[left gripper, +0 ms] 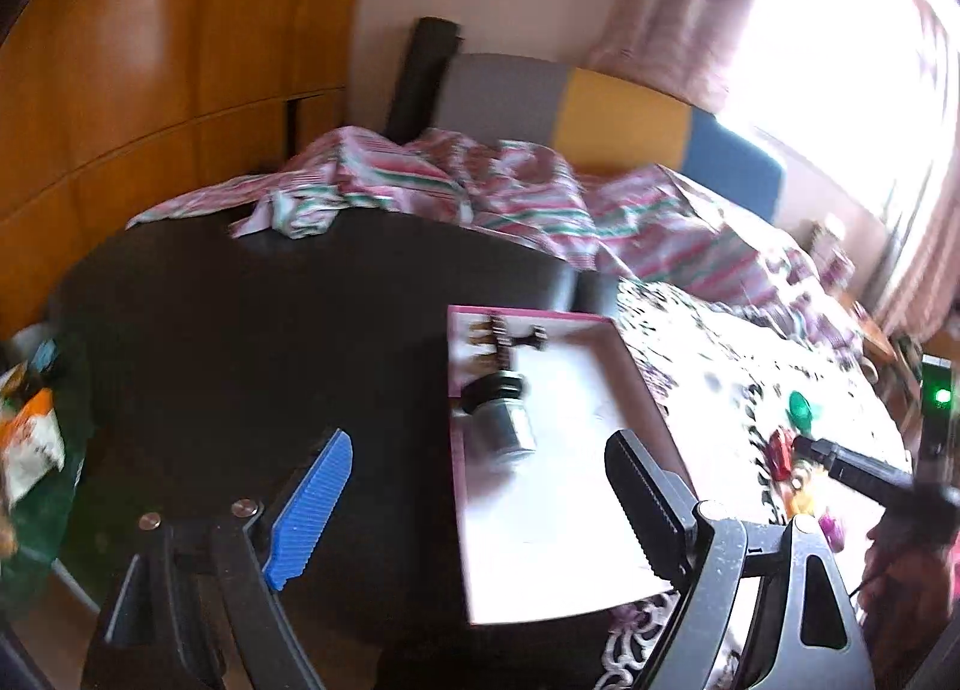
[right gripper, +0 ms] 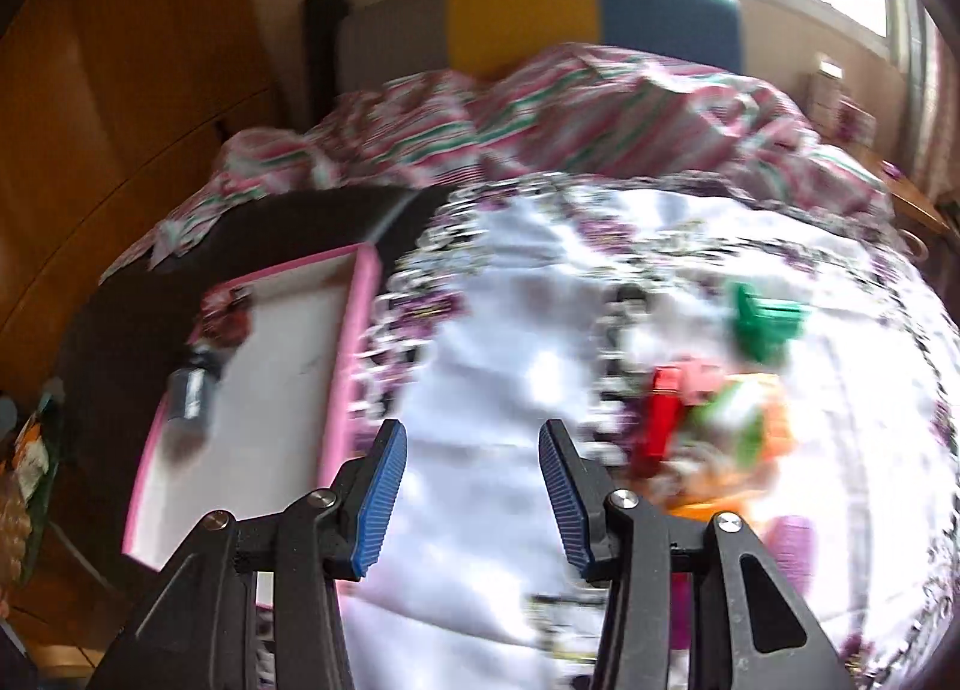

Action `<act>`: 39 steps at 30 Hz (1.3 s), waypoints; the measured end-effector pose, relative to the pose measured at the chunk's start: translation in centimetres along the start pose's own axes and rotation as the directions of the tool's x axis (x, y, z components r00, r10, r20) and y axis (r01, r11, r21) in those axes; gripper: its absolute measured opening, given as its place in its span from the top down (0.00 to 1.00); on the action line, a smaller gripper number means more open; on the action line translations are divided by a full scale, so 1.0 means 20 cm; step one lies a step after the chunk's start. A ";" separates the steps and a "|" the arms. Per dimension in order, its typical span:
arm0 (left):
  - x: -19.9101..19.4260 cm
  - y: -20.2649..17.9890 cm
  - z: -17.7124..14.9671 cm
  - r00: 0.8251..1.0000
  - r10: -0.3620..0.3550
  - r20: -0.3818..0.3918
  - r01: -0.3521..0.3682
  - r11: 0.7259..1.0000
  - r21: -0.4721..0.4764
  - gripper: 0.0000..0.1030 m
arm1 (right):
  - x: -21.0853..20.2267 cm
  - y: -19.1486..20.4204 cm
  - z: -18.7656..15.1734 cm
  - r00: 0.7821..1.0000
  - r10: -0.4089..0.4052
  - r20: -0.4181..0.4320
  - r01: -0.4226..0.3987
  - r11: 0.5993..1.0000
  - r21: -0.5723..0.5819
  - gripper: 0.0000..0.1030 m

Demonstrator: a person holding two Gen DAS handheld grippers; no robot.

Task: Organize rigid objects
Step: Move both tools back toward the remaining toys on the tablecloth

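Note:
A pink-rimmed white tray (left gripper: 600, 324) lies on a dark round table (left gripper: 240, 330); it also shows in the right wrist view (right gripper: 354, 318). In it lie a silver and black cylinder (left gripper: 501, 420) (right gripper: 192, 390) and small dark parts (left gripper: 510, 339). My left gripper (left gripper: 480, 504) is open and empty, low over the tray's near left side. My right gripper (right gripper: 471, 492) is open and empty above a white patterned cloth (right gripper: 510, 342). A green piece (right gripper: 765, 321) (left gripper: 801, 408), a red piece (right gripper: 660, 420) (left gripper: 780, 447) and orange bits (right gripper: 750, 450) lie on the cloth to its right. The right gripper shows in the left wrist view (left gripper: 798, 444) beside the red piece.
A bed with striped bedding (left gripper: 510, 192) stands behind the table. A wooden wardrobe (left gripper: 150, 60) is at the left. Packets (left gripper: 30, 438) lie at the table's left edge. A bright window (left gripper: 840, 30) is at the right. Both views are motion-blurred.

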State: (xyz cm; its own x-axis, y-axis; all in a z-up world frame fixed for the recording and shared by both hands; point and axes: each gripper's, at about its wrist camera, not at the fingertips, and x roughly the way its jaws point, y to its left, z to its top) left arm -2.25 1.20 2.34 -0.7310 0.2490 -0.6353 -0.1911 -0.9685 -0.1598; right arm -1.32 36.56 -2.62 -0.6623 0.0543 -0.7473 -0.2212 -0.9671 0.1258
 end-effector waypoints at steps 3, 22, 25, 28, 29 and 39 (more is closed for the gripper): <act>0.06 -0.15 0.01 0.998 -0.049 -0.029 0.051 0.996 0.071 0.16 | -0.05 -0.17 0.00 0.998 -0.066 0.013 0.065 0.996 0.060 0.55; 0.39 -1.20 -0.23 0.932 -0.255 -0.259 0.352 0.812 0.466 0.18 | -0.22 -0.88 -0.17 0.970 -0.233 0.065 0.163 0.829 0.535 0.55; 0.43 -1.27 -0.27 0.921 -0.255 -0.293 0.373 0.794 0.480 0.20 | -0.22 -0.90 -0.18 0.972 -0.225 0.068 0.151 0.819 0.553 0.55; 0.47 -1.33 -0.31 0.911 -0.257 -0.323 0.393 0.779 0.488 0.22 | -0.21 -0.91 -0.18 0.975 -0.215 0.061 0.144 0.812 0.565 0.55; 0.48 -1.34 -0.32 0.907 -0.258 -0.332 0.399 0.776 0.488 0.22 | -0.20 -0.92 -0.18 0.975 -0.215 0.059 0.144 0.810 0.568 0.55; 0.67 -1.33 -0.26 0.834 -0.310 -0.456 0.470 0.832 0.295 0.35 | -0.19 -0.94 -0.19 0.981 -0.186 0.050 0.122 0.801 0.586 0.55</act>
State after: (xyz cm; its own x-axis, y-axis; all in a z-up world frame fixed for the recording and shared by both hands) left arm -3.51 30.30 -5.75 -0.2518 0.5060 -0.8250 -0.6959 -0.6871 -0.2091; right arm 8.03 53.51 -4.63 -0.6445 0.2456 -0.7241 -0.6775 -0.6224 0.3919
